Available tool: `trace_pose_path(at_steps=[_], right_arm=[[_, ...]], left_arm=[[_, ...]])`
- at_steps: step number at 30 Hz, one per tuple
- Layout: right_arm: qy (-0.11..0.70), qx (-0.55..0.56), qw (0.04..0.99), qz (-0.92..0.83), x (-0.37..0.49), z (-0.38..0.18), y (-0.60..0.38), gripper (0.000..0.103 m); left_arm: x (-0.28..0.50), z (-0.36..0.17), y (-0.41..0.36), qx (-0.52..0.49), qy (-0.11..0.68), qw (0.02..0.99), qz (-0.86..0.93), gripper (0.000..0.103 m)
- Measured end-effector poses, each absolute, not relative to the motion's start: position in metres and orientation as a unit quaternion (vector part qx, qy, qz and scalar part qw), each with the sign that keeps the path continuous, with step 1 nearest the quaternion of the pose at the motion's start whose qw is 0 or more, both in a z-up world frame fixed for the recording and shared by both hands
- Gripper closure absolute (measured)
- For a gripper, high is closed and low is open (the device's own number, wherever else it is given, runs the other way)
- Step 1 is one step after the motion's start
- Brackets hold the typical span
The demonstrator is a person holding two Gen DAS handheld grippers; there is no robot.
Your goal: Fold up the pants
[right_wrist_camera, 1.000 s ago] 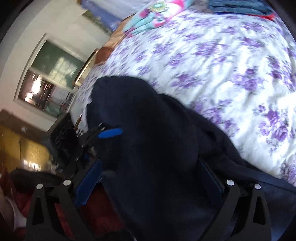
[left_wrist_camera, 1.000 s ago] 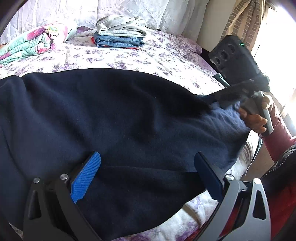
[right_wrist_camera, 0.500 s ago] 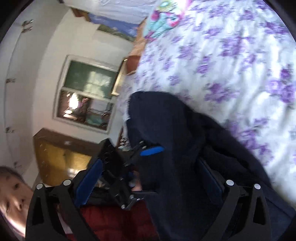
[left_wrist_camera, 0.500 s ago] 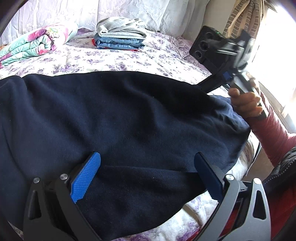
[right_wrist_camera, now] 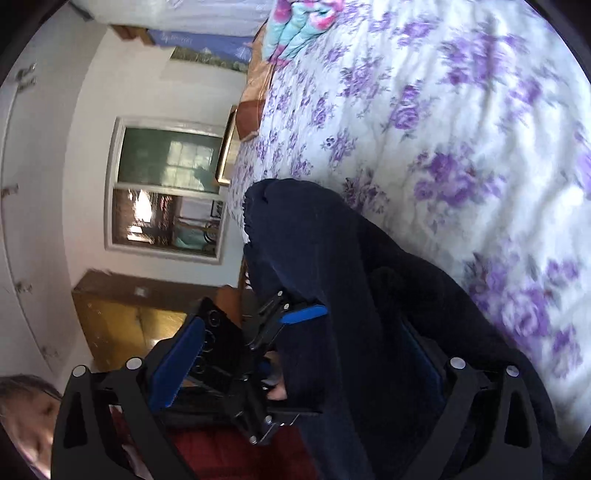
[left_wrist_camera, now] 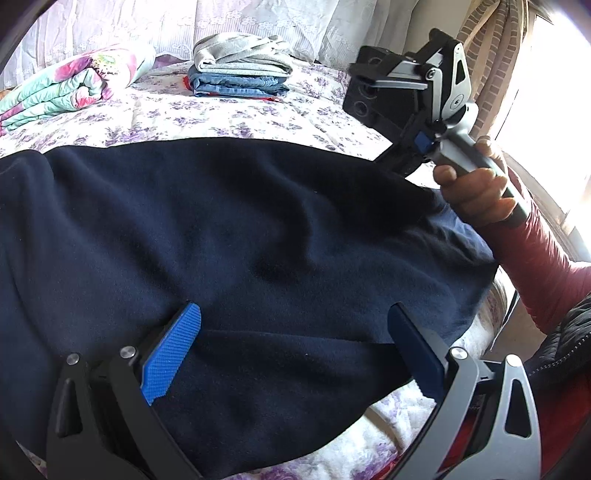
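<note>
- Left wrist view: I see my left gripper (left_wrist_camera: 295, 343) with its jaws spread wide, both blue pads hovering over the dark navy pants (left_wrist_camera: 229, 251); nothing is pinched between them.
- The pants lie spread across the near part of the bed (left_wrist_camera: 258, 118), covering most of the floral purple-and-white cover, with one edge hanging toward the bed's near side at lower right.
- At upper right, the right gripper (left_wrist_camera: 410, 110) is lifted above the pants' far right corner, held by a hand (left_wrist_camera: 476, 195) in a red sleeve (left_wrist_camera: 543, 266). From this side I cannot tell how its jaws stand.
- At the head of the bed sits a stack of folded clothes (left_wrist_camera: 240, 74), grey on top of blue denim, and a rolled floral blanket (left_wrist_camera: 70, 85) lies to the left. A curtain (left_wrist_camera: 491, 48) hangs at upper right by a bright window.
- Right wrist view: the picture is rolled sideways. The jaws of my right gripper (right_wrist_camera: 306, 354) are spread apart, and a thick fold of the pants (right_wrist_camera: 332, 295) rises between the two pads; I cannot tell whether the cloth touches either pad.
- Beyond the left pad I see the left gripper (right_wrist_camera: 266, 332), one blue pad lying against the pants' edge.
- The floral bed cover (right_wrist_camera: 461, 129) fills the right half, the blanket (right_wrist_camera: 299, 26) shows at the top, and a window (right_wrist_camera: 166, 188) in a white wall sits to the left.
</note>
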State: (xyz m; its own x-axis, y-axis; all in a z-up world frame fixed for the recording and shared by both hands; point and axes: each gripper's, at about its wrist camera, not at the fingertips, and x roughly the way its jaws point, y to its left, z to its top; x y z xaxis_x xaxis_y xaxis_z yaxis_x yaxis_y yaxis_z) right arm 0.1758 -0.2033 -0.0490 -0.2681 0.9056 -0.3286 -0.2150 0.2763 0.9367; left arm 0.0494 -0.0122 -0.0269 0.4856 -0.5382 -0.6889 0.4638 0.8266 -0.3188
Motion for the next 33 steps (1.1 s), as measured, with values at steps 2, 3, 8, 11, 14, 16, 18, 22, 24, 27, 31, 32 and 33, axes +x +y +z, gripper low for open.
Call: trace_pose_path(at_steps=[2,3,8,11,14,16,18,22,24,27,31,32,33], right_arm=[[0.599,0.284,0.528,0.531,0.175,-0.048,-0.198,0.003],[0.604,0.28,0.528,0.527,0.175,-0.049,-0.193,0.003],[0.593,0.365,0.54,0.473,0.2,-0.063,-0.177,0.003],[0.52,0.425,0.566,0.478,0.212,-0.055,-0.197,0.003],[0.45,0.478,0.585,0.476,0.218,-0.05,-0.23,0.003],[0.438,0.489,0.596,0.462,0.222,-0.05,-0.249,0.003],[0.43,0.486,0.616,0.447,0.223,-0.048,-0.266,0.003],[0.467,0.459,0.599,0.462,0.21,-0.047,-0.267,0.003],[0.483,0.409,0.633,0.446,0.204,-0.042,-0.258,0.003],[0.513,0.379,0.624,0.452,0.205,-0.047,-0.24,0.003],[0.514,0.318,0.675,0.423,0.208,-0.052,-0.225,0.036],[0.514,0.321,0.675,0.421,0.207,-0.054,-0.225,0.055],[0.516,0.32,0.68,0.412,0.206,-0.058,-0.225,0.062]], left_arm=[[0.049,-0.027,-0.012,-0.045,0.414,0.861,-0.291,0.004],[0.048,-0.028,-0.012,-0.045,0.413,0.862,-0.291,0.004],[0.048,-0.028,-0.015,-0.04,0.412,0.865,-0.284,0.004],[0.048,-0.028,-0.015,-0.04,0.413,0.865,-0.284,0.004],[0.048,-0.028,-0.015,-0.039,0.412,0.865,-0.284,0.004],[0.048,-0.028,-0.015,-0.04,0.412,0.865,-0.284,0.004],[0.048,-0.028,-0.014,-0.04,0.412,0.865,-0.284,0.004],[0.048,-0.028,-0.013,-0.041,0.412,0.865,-0.284,0.004],[0.048,-0.028,-0.013,-0.041,0.412,0.865,-0.284,0.004],[0.048,-0.028,-0.013,-0.04,0.412,0.865,-0.284,0.004],[0.049,-0.027,-0.013,-0.041,0.414,0.865,-0.282,0.004],[0.049,-0.027,-0.012,-0.041,0.413,0.864,-0.283,0.004],[0.049,-0.027,-0.012,-0.042,0.413,0.864,-0.284,0.004]])
